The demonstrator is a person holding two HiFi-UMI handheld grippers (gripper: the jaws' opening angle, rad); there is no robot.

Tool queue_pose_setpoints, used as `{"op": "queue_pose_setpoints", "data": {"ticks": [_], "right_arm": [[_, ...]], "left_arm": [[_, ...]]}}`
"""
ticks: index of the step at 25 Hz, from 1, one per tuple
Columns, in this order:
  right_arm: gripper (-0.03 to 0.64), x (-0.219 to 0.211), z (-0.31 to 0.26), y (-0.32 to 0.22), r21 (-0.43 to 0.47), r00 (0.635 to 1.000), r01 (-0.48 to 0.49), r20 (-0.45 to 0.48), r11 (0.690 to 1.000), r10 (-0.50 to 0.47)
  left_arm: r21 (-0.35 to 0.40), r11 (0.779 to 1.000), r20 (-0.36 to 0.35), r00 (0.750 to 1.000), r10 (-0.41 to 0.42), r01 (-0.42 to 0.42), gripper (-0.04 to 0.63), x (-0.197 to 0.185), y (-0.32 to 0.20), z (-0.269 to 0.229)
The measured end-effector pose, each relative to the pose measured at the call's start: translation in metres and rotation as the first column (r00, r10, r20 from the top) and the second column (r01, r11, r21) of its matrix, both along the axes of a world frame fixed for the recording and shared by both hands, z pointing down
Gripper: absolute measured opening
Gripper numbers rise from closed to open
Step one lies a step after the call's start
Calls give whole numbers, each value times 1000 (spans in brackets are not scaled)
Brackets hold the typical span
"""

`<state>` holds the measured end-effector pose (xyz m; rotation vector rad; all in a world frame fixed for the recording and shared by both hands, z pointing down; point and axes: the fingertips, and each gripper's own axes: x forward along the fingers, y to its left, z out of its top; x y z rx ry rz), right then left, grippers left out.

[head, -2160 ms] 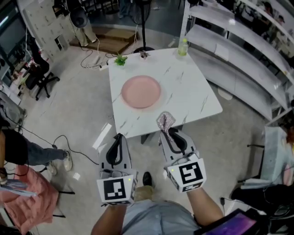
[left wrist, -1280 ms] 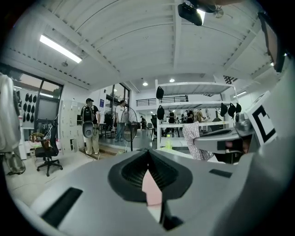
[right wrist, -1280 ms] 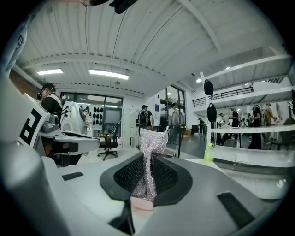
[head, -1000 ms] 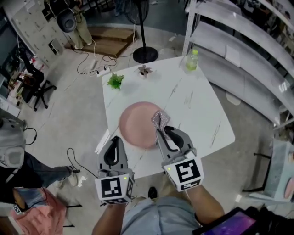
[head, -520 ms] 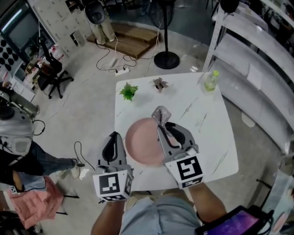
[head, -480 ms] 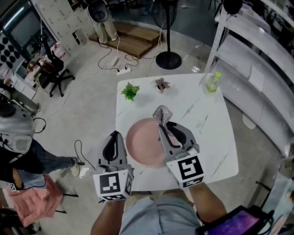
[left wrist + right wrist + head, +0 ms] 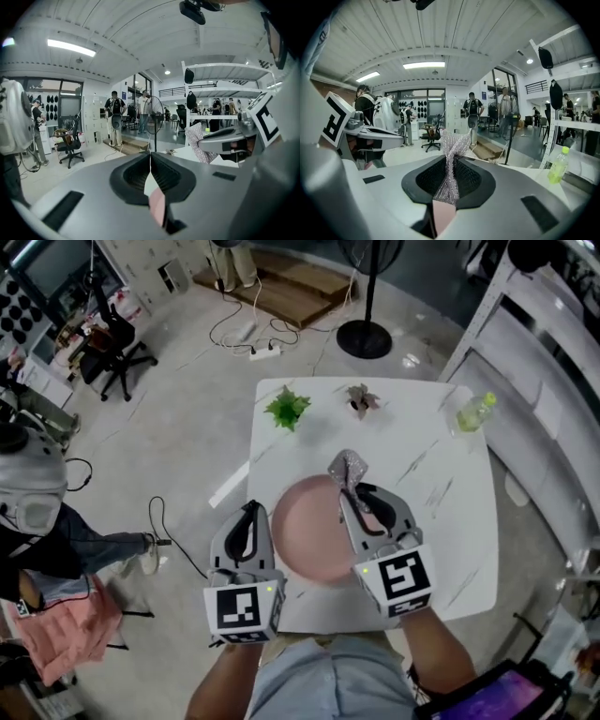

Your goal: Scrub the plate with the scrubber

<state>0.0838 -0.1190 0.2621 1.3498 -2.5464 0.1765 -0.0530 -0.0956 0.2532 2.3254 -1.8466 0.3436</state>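
Grips the silvery mesh scrubber [image 7: 352,466] tight in the right tool [image 7: 351,487] over the far rim of the pink plate [image 7: 312,532] on the desk [image 7: 436,474], and holds the left tool [image 7: 251,513] closed, empty, beside the plate's left edge.

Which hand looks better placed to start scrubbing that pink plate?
Right: the right gripper is shut on the scrubber and hangs over the plate; the left gripper is shut, empty, by the plate's left edge.
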Motion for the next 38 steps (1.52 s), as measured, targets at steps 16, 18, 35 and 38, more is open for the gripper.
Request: {"op": "queue_pose_setpoints", "data": {"ticks": [16, 18, 35, 38], "right_arm": [[72, -24, 172, -2, -443, 961, 20, -239, 896, -139], [72, -23, 182, -3, -468, 954, 14, -259, 884, -153], [64, -35, 203, -9, -617, 722, 56, -518, 785, -458], [60, -52, 202, -9, -637, 641, 131, -530, 760, -555]], "left_arm": [[-331, 939, -115, 992, 60, -95, 97, -4, -9, 155], [-362, 926, -135, 989, 66, -111, 110, -1, -10, 169], [-523, 833, -199, 976, 87, -181, 23, -6, -11, 209], [-520, 833, -205, 974, 95, -190, 23, -6, -10, 207]]}}
